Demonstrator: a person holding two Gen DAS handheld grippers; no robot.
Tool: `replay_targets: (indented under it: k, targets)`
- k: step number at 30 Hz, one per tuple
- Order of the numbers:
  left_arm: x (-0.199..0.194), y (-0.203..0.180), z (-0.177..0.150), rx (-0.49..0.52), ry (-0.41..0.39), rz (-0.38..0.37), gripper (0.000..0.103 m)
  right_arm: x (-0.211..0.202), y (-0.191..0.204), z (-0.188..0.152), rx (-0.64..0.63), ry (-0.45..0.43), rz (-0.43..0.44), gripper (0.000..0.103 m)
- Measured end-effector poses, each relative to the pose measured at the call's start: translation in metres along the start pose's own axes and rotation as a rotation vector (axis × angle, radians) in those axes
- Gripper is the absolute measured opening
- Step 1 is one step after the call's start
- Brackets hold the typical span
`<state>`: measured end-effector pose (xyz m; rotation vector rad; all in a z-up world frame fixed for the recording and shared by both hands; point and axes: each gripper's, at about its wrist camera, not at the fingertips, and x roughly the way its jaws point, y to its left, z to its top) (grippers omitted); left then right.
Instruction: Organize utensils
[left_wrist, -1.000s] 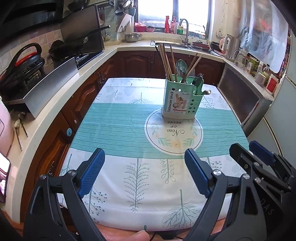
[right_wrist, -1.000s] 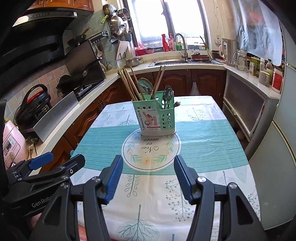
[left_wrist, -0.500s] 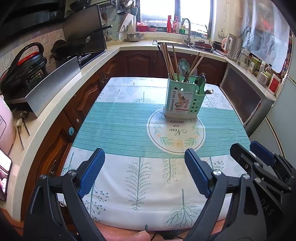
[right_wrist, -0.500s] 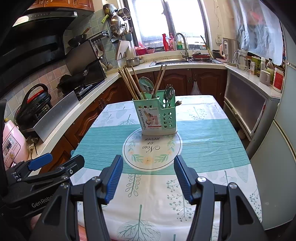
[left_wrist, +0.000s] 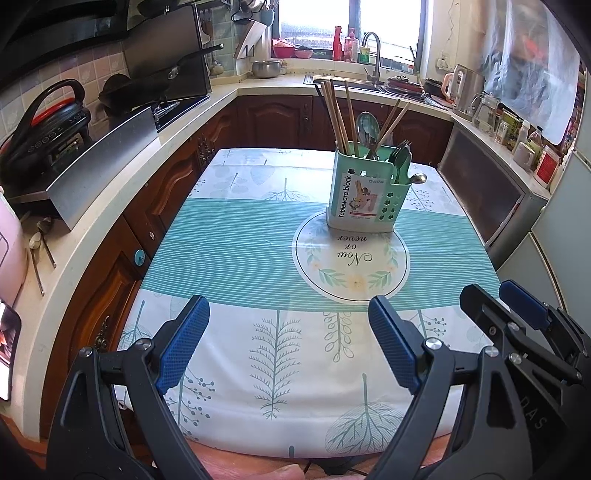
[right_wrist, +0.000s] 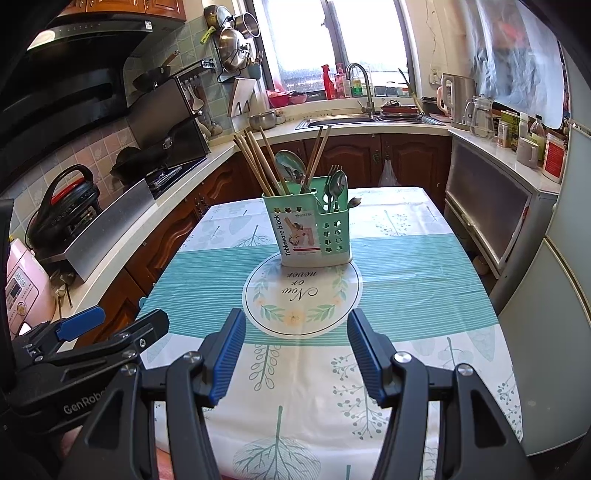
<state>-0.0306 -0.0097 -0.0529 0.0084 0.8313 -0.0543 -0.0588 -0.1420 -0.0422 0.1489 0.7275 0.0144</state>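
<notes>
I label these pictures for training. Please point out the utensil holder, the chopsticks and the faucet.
utensil holder (right_wrist: 312, 236): right wrist view, on its front label.
chopsticks (right_wrist: 255, 162): right wrist view, mid-shaft of the left bundle.
faucet (left_wrist: 375, 55): left wrist view, on its upright neck.

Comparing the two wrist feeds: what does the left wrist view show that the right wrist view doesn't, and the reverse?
Only the left wrist view: two loose metal spoons lying on the pale counter, and the right gripper seen from the side.

Only the right wrist view: the hanging steel pots by the window, the pink appliance, and the left gripper seen from the side.

Both: the mint-green plastic utensil caddy holding wooden chopsticks, spoons and forks, standing on the teal-striped tablecloth, and both grippers open and empty.
</notes>
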Motion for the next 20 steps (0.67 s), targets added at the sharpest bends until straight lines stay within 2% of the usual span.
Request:
replay_targets:
  k: [20]
  targets:
    - [0.0097, 0.0057, 0.0028, -0.011, 0.02, 0.006, 0.087, 0.0017, 0.0001, -0.0015, -0.005, 0.007, -0.005, 0.057]
